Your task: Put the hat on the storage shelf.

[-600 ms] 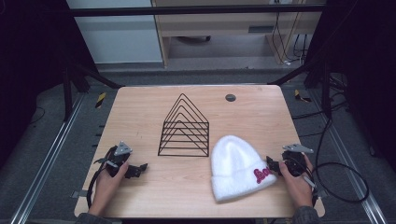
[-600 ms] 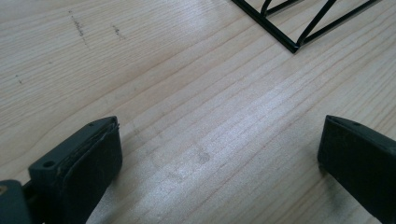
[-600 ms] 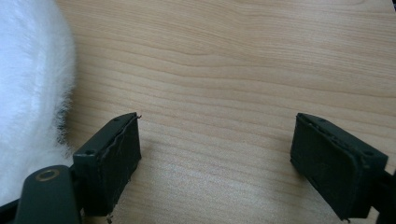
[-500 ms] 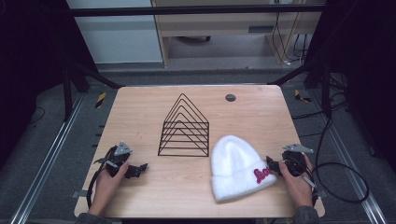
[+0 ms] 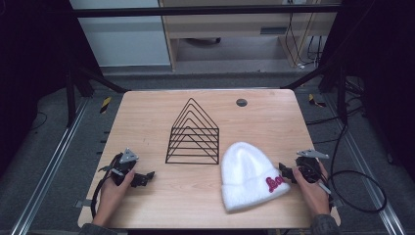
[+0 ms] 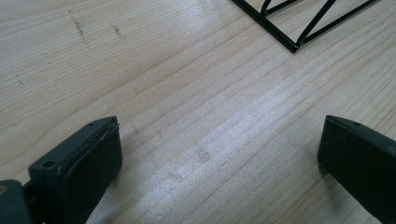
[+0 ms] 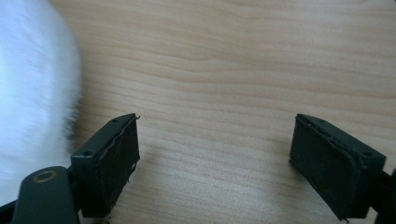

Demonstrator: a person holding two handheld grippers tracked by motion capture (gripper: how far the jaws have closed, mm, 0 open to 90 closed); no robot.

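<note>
A white knit beanie (image 5: 247, 175) with a red logo on its cuff lies flat at the table's front right. Its fuzzy edge (image 7: 32, 79) fills the left of the right gripper view. My right gripper (image 5: 285, 172) rests just right of the cuff, open, with bare wood between its jaws (image 7: 215, 158). A black wire rack (image 5: 193, 133) shaped like nested triangles stands at the table's middle. My left gripper (image 5: 143, 177) sits at the front left, open over bare wood (image 6: 219, 158). A corner of the rack (image 6: 299, 28) lies ahead of it.
The wooden table (image 5: 147, 122) has a small dark round disc (image 5: 241, 102) near its back edge. Black cables (image 5: 359, 188) trail off the right side. Metal frame rails (image 5: 49, 161) run along both sides on the floor.
</note>
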